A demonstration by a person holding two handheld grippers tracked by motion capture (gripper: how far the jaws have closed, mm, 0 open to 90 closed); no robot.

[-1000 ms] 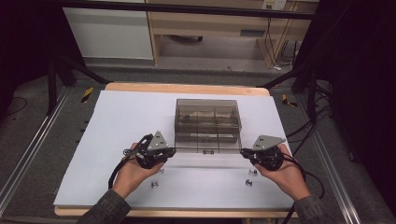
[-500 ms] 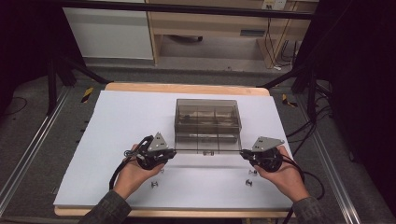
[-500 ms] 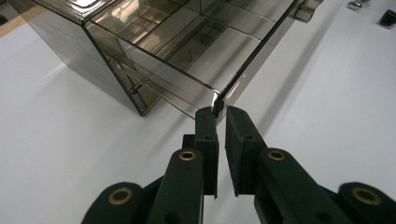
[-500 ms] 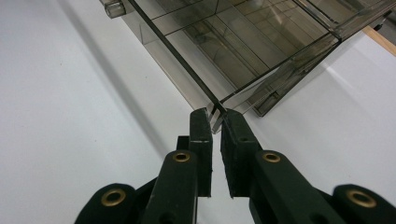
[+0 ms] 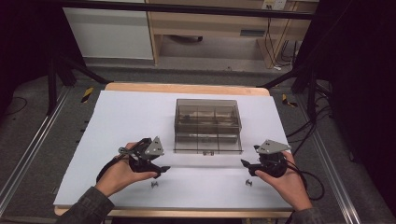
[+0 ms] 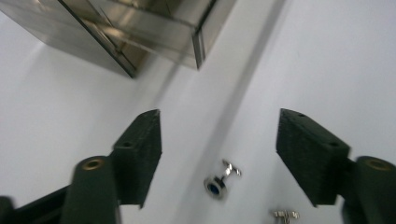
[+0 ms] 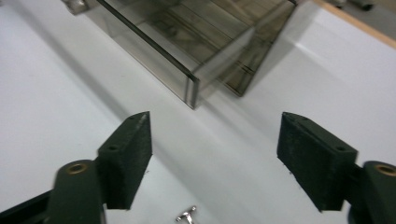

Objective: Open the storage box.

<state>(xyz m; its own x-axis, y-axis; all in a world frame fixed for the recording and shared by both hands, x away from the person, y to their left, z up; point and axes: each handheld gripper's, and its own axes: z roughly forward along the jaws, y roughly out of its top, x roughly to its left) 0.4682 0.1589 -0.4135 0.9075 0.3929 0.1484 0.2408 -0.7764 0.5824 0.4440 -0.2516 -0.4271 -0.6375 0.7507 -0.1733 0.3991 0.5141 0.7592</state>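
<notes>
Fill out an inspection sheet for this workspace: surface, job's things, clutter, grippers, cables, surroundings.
Surface: white sheet on a wooden table, flat.
Job's things: smoky clear compartment box at the middle; one small metal cufflink near the left gripper, another cufflink near the right gripper, both lying on the sheet; the left gripper view shows one with a blue face.
Clutter: nothing seen.
Grippers: left gripper and right gripper both open, jaws having just been opening, nothing between them.
Cables: a black cable trails from each gripper; more cables on the floor at right.
Surroundings: dark frame legs, wooden furniture behind, grey floor.
</notes>
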